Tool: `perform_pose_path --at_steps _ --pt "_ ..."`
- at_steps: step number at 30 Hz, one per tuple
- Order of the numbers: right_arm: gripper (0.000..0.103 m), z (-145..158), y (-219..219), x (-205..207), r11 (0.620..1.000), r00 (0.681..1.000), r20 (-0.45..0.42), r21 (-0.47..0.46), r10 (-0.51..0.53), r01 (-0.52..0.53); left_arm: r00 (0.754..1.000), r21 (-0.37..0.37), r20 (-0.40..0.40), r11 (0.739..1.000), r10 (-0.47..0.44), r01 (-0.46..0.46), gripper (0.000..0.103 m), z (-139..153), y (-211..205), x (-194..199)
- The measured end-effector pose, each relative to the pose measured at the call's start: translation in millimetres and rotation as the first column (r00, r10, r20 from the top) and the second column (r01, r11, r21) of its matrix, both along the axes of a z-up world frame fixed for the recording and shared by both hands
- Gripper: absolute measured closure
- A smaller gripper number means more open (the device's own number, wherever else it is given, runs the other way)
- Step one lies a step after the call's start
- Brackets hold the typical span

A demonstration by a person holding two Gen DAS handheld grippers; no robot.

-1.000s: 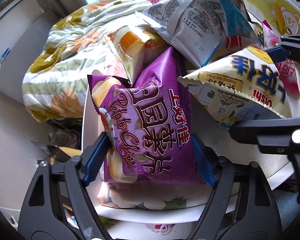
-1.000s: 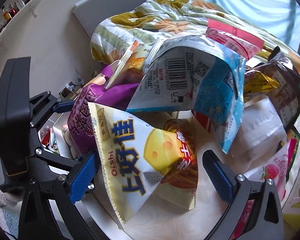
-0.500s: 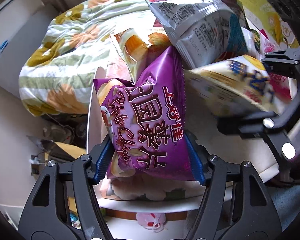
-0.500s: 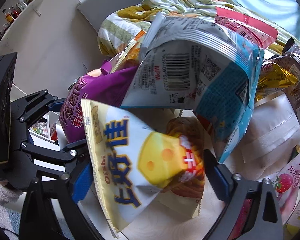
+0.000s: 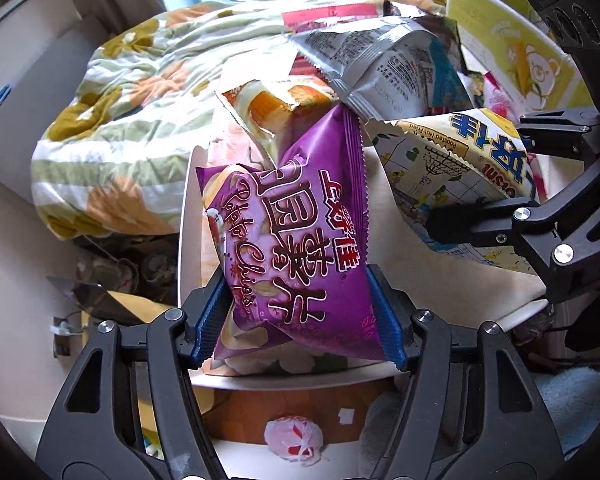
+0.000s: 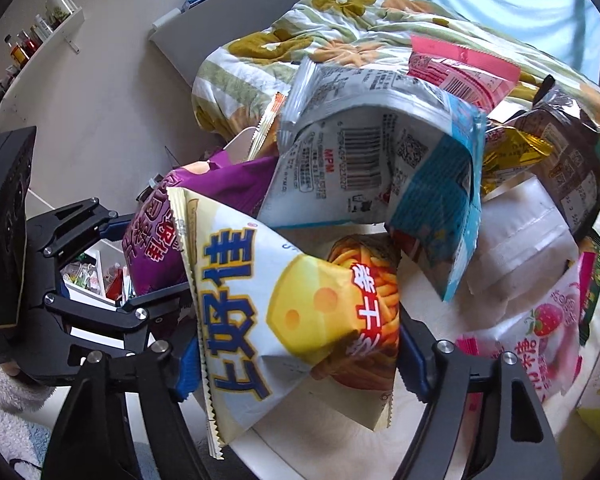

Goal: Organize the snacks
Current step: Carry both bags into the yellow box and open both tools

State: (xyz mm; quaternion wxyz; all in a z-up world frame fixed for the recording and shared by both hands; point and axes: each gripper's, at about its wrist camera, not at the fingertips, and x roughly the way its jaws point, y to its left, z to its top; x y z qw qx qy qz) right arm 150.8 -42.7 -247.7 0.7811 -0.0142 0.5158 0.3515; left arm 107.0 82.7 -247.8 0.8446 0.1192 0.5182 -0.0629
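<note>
My left gripper [image 5: 300, 316] is shut on a purple potato chips bag [image 5: 296, 248] and holds it above the white table [image 5: 452, 280]. My right gripper [image 6: 300, 356] is shut on a white and yellow Oishi cheese snack bag [image 6: 292, 312]. That bag also shows at the right of the left wrist view [image 5: 460, 168], and the purple bag shows at the left of the right wrist view [image 6: 168, 232]. The left gripper [image 6: 148, 280] stands left of the right one.
A grey and blue snack bag [image 6: 380, 160], a pink bag [image 6: 460, 68], a dark bag [image 6: 572, 152] and a strawberry bag [image 6: 540, 332] lie piled on the table. A flowered quilt [image 5: 132, 120] lies behind. A yellow box [image 5: 512, 52] stands at the right.
Both grippers have closed on their bags and lifted them a little. The right gripper has come closer to the left one.
</note>
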Motion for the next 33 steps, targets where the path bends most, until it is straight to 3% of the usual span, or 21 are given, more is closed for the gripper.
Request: perform_pose_path --at_steps 10,20,26,33 --pt "0.032 26 -10 -30 0.996 0.996 0.040 0.008 -0.084 0.084 0.998 -0.041 0.053 0.999 -0.025 0.028 0.042 31 5 -25" --pt "0.032 57 -41 -58 0.975 0.970 0.096 0.011 -0.222 0.222 0.987 -0.079 0.120 0.990 -0.109 0.119 0.042 69 -9 -34" --pt "0.033 87 -75 -68 0.944 0.934 0.141 0.015 -0.330 0.331 0.965 -0.091 0.187 0.975 -0.185 0.204 0.042 103 -38 -26" --pt "0.033 128 -148 -65 0.886 0.863 0.212 0.036 -0.459 0.463 0.933 -0.101 0.264 0.955 -0.243 0.278 0.042 142 -95 -1"
